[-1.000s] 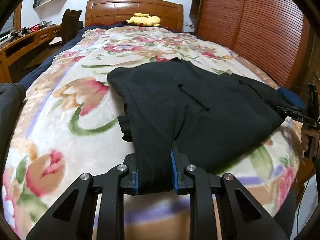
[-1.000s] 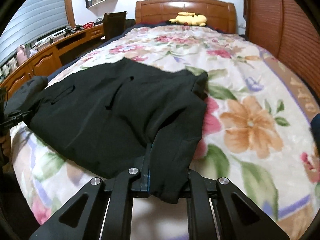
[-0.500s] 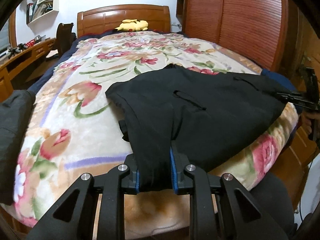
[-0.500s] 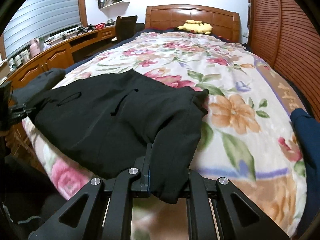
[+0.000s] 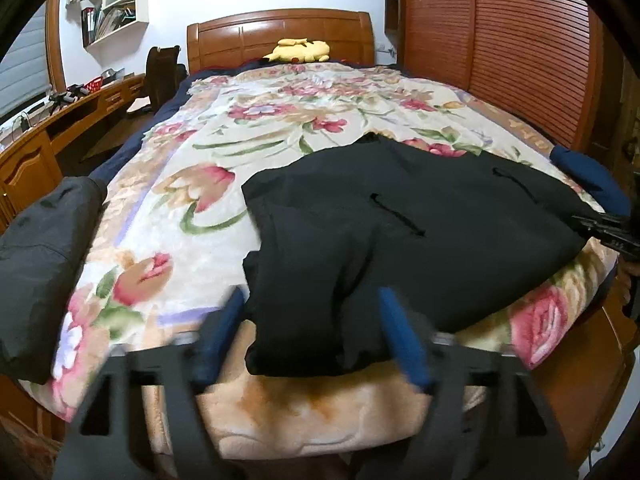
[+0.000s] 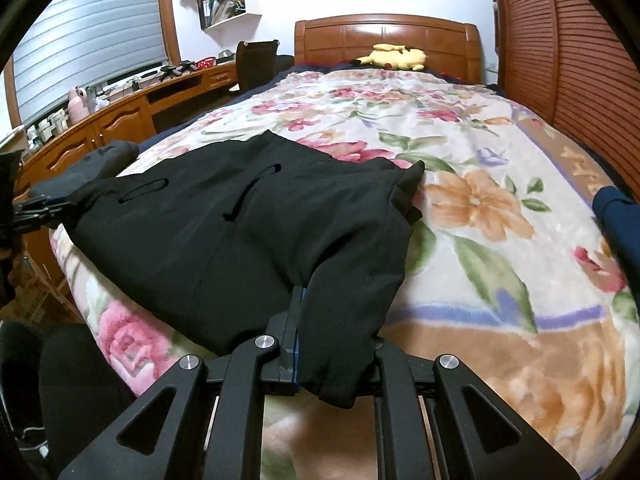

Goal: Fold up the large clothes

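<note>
The black garment [image 5: 400,240] lies spread flat on the floral blanket [image 5: 192,200] at the foot end of the bed, well apart from the wooden headboard [image 5: 280,36]. Its fabric is dark and matte, with two drawcord ends lying on the upper surface and a folded-over flap along the side nearer the left gripper. Two lower corners hang over the foot edge of the bed, the edge farthest from the headboard.

Left gripper [image 5: 312,332]: the jaws have just been opening and now stand wide. The blue pads [image 5: 400,336] are motion-blurred and flank one hanging corner of the garment. The cloth lies between the pads, but they do not press on it.

Right gripper [image 6: 332,356]: the jaws are almost fully closed and pinch the other hanging corner of the garment [image 6: 240,232]. The cloth drapes over the finger on the side away from the blue pad [image 6: 296,344].

A yellow plush toy [image 5: 300,50] rests against the headboard. A dark grey garment [image 5: 40,248] lies at the bed's left edge, and a blue cloth [image 5: 588,176] at its right edge.
</note>
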Demonstrator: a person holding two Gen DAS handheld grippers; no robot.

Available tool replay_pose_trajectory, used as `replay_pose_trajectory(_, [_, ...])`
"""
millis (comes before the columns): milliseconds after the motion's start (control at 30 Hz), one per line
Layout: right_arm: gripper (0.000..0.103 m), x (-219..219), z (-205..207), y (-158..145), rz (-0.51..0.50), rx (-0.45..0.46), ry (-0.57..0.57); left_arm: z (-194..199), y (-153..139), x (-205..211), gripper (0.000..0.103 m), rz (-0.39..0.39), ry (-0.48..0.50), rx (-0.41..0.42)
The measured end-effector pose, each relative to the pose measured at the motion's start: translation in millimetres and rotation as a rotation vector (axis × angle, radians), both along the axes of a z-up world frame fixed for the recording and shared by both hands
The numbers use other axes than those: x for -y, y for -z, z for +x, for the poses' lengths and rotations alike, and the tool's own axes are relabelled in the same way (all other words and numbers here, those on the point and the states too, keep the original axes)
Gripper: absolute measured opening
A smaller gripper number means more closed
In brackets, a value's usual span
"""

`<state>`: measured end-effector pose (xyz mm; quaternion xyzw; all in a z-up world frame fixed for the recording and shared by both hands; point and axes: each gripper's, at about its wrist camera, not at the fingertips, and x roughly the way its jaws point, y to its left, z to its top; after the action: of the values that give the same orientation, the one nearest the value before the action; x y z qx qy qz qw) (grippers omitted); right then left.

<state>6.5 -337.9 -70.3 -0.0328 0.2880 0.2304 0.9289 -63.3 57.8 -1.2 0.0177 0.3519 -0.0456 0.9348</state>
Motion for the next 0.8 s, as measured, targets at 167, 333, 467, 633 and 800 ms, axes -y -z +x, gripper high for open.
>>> replay_pose_trajectory(167, [0.014, -6, -11, -3, -0.029, 0.0, 0.017, 5, -4, 18, 0.081, -0.016, 0.035, 0.025])
replay_pose_trajectory(333, [0.014, -9, -14, -5, -0.038, -0.007, 0.028, 10, -1, 41, 0.081, -0.015, 0.074, 0.039])
replay_pose_trajectory(467, [0.014, -10, -13, -6, -0.048, -0.009, 0.036, 20, 2, 56, 0.081, -0.045, 0.107, 0.037])
replay_pose_trajectory(633, [0.014, -12, -18, -5, -0.067, -0.014, 0.047, 35, 4, 81, 0.081, -0.077, 0.155, 0.049])
replay_pose_trajectory(800, [0.014, -16, -16, -8, -0.086, -0.018, 0.067, 45, 14, 98, 0.081, -0.08, 0.166, 0.038])
